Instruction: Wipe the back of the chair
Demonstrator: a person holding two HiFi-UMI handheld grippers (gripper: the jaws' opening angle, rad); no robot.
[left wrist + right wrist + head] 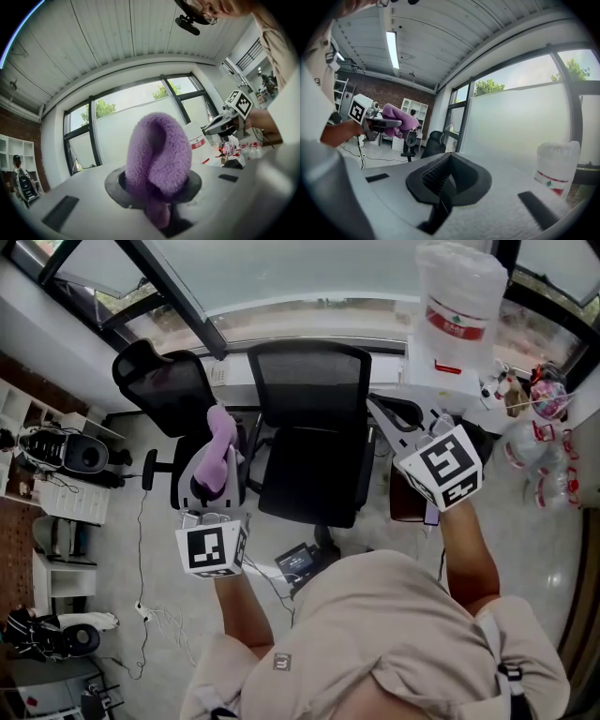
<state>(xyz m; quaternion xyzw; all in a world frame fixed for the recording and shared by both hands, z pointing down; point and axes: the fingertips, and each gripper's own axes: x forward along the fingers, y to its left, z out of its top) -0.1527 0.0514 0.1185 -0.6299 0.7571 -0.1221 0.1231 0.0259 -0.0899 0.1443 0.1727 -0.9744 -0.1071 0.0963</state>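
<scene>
Left hand-held gripper [157,199] clamps fluffy purple cloth [159,150]; right hand-held gripper [444,182] closed, empty.

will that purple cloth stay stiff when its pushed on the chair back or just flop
Probably floppy: the purple cloth folds over itself where the left gripper clamps it. Its fluffy pile suggests it is light and grippy, not slippery.

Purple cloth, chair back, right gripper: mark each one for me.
purple cloth [157,154], left gripper view, middle of the fluffy fold.
chair back [309,381], head view, centre of the black mesh.
right gripper [449,176], right gripper view, where its shut jaws meet.
</scene>
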